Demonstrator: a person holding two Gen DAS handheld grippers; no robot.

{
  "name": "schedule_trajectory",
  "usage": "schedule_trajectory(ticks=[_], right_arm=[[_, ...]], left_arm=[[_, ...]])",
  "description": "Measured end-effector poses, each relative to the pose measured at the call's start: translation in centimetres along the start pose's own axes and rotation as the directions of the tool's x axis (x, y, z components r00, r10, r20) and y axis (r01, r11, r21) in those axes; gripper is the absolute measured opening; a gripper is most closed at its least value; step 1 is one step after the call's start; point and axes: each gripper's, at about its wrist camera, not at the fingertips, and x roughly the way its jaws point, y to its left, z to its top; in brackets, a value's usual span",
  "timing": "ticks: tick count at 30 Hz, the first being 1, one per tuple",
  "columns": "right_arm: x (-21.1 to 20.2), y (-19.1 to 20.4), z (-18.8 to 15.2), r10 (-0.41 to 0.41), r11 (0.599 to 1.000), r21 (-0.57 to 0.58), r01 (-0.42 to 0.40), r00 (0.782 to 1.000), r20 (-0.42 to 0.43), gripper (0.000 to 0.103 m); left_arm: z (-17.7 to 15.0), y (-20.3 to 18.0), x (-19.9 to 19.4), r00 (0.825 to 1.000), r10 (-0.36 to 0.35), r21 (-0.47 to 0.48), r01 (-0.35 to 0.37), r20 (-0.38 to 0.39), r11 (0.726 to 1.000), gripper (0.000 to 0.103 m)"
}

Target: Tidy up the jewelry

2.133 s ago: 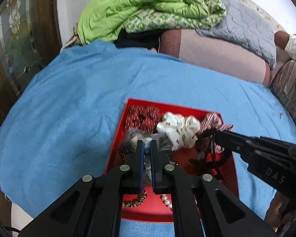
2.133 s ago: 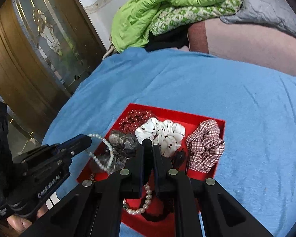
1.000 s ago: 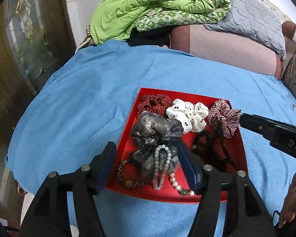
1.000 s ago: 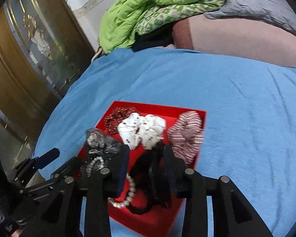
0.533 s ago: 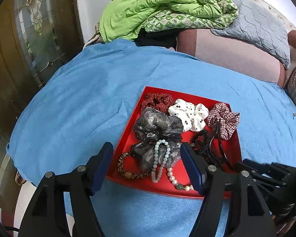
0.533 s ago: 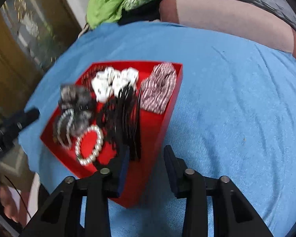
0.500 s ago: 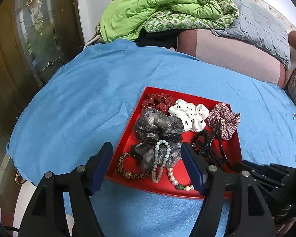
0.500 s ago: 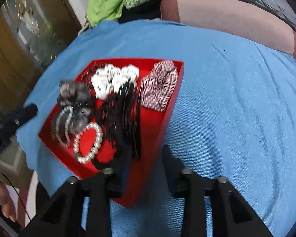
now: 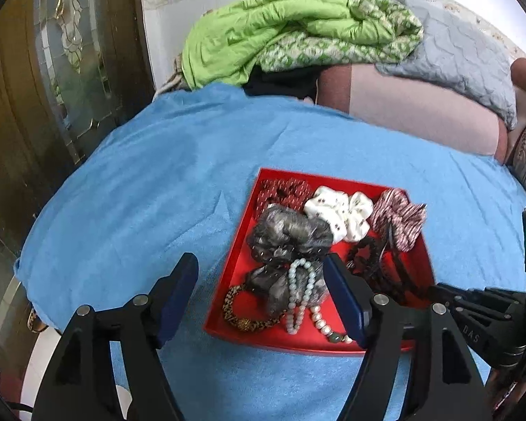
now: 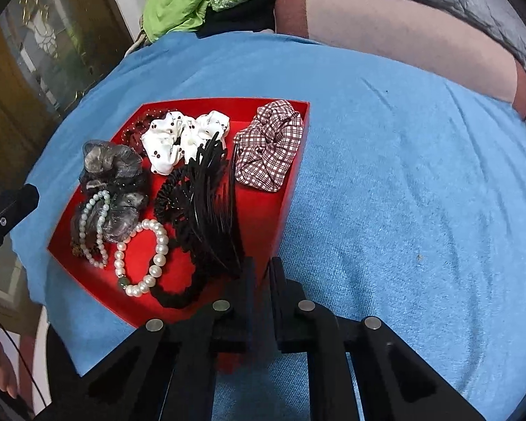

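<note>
Pearl bracelet (image 10: 142, 258) now released into red tray (image 10: 291, 189) on blue blanket (image 9: 140, 203), left gripper (image 9: 259, 294) spread wide and empty, right gripper (image 10: 261, 270) newly pinched on tray's near rim, suggesting tray repositioning next.

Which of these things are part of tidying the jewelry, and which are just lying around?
For the job:
red tray
pearl bracelet
pale bead necklace
brown beaded bracelet
scrunchies, such as the white one
black hair combs
left hand-held gripper, open
right hand-held gripper, nearly closed at the tray's wall

Just lying about:
blue cloth
green blanket
grey quilt
</note>
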Motion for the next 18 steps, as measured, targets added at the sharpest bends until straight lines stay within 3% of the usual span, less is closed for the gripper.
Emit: schedule_trajectory(ticks=[2, 4, 9, 14, 18], right_arm=[[-0.6, -0.1, -0.2, 0.028, 0.999, 0.022, -0.028, 1.000, 0.012, 0.010], [-1.5, -0.4, -0.4, 0.044, 0.998, 0.043, -0.046, 0.999, 0.031, 0.011], [-5.1, -1.2, -1.3, 0.034, 0.996, 0.082, -0.044, 0.992, 0.125, 0.026], [-8.5, -1.4, -2.5, -0.037, 0.996, 0.091, 0.017, 0.974, 0.223, 0.042], [-10.9, -1.8, -3.9, -0.094, 0.992, 0.108, 0.064, 0.951, 0.294, 0.049]], left_arm=[[0.1, -0.2, -0.8, 0.999, 0.006, -0.001, -0.006, 0.035, 1.000, 0.075], [0.1, -0.6, -2.0, 0.995, 0.034, -0.004, -0.033, 0.089, 0.999, 0.088], [0.2, -1.6, -5.7, 0.963, 0.110, -0.028, -0.107, 0.244, 0.994, 0.097], [0.1, -2.6, -8.5, 0.946, 0.056, -0.030, -0.050, 0.318, 0.998, 0.100], [0.1, -3.4, -10.0, 0.949, 0.005, -0.021, 0.002, 0.314, 1.000, 0.103]])
